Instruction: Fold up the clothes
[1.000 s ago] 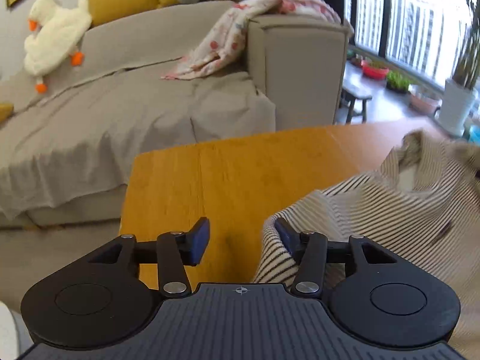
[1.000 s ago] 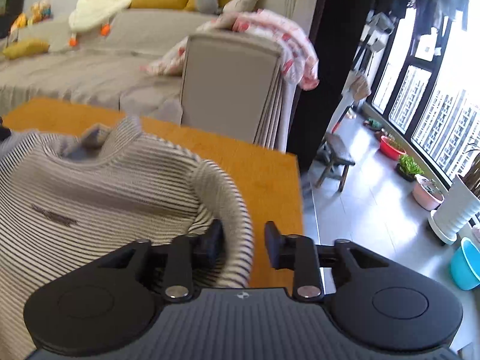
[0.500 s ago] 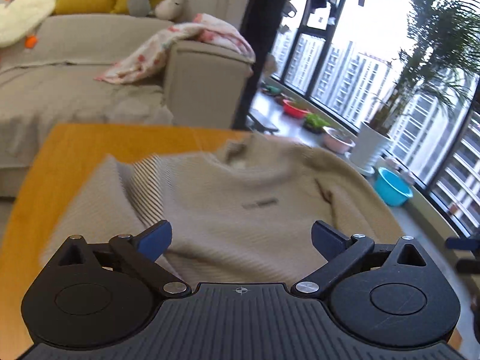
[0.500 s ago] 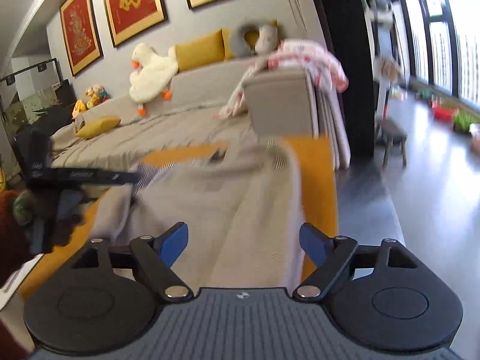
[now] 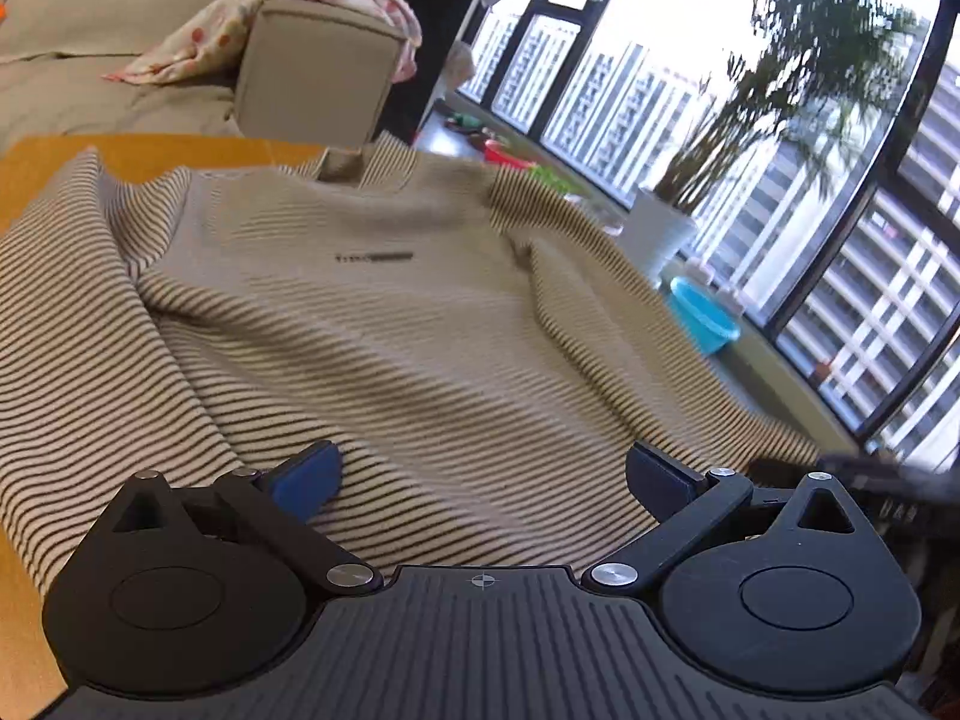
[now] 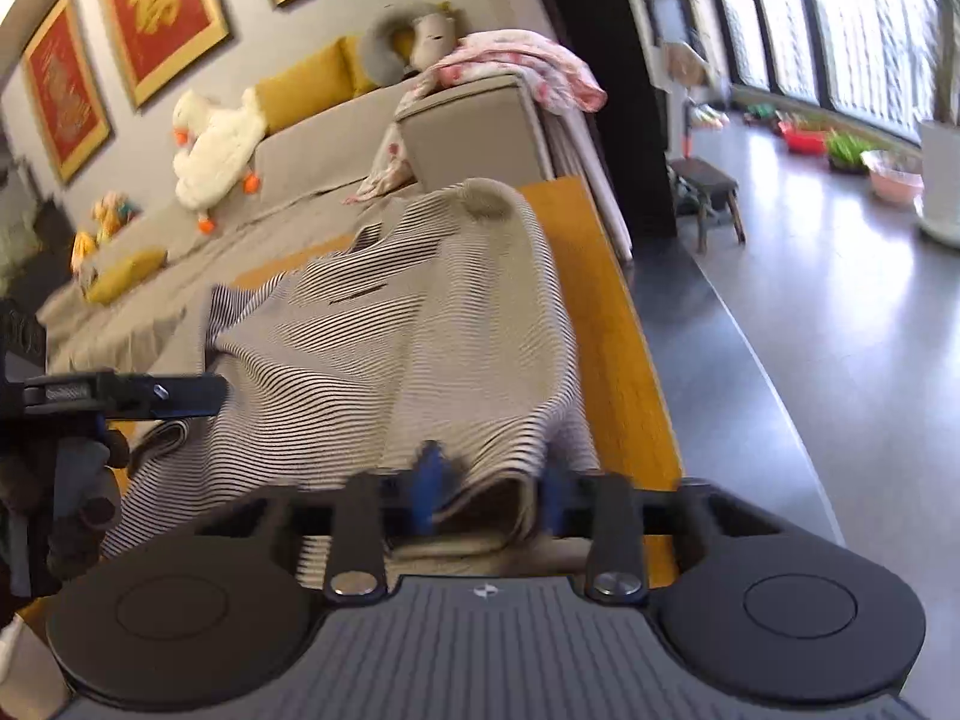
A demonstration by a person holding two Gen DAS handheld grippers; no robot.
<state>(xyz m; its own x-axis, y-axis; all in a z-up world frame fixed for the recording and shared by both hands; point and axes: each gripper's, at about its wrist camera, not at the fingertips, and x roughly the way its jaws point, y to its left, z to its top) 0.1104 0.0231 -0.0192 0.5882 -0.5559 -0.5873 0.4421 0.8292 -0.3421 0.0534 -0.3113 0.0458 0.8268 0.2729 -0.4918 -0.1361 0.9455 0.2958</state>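
Observation:
A beige sweater with thin dark stripes (image 5: 390,312) lies spread face up on the orange wooden table (image 5: 48,162), collar at the far end. My left gripper (image 5: 480,477) is open wide above the sweater's near hem, nothing between its blue pads. In the right wrist view the sweater (image 6: 408,324) runs away from me along the table (image 6: 618,330). My right gripper (image 6: 489,495) has its jaws partly closed around a fold of the sweater's near hem; the view is blurred there. The left gripper (image 6: 120,390) shows at the left edge.
A grey sofa (image 6: 336,144) with a pink blanket (image 6: 516,60), yellow cushions and a white plush duck (image 6: 210,144) stands beyond the table. A small stool (image 6: 708,180), plant pots and a blue basin (image 5: 702,312) stand on the floor by the windows.
Both grippers let go of the sleeves, opened wide and swung to the sweater's near hem. The right gripper has now narrowed around a fold of the hem; the left stays open.

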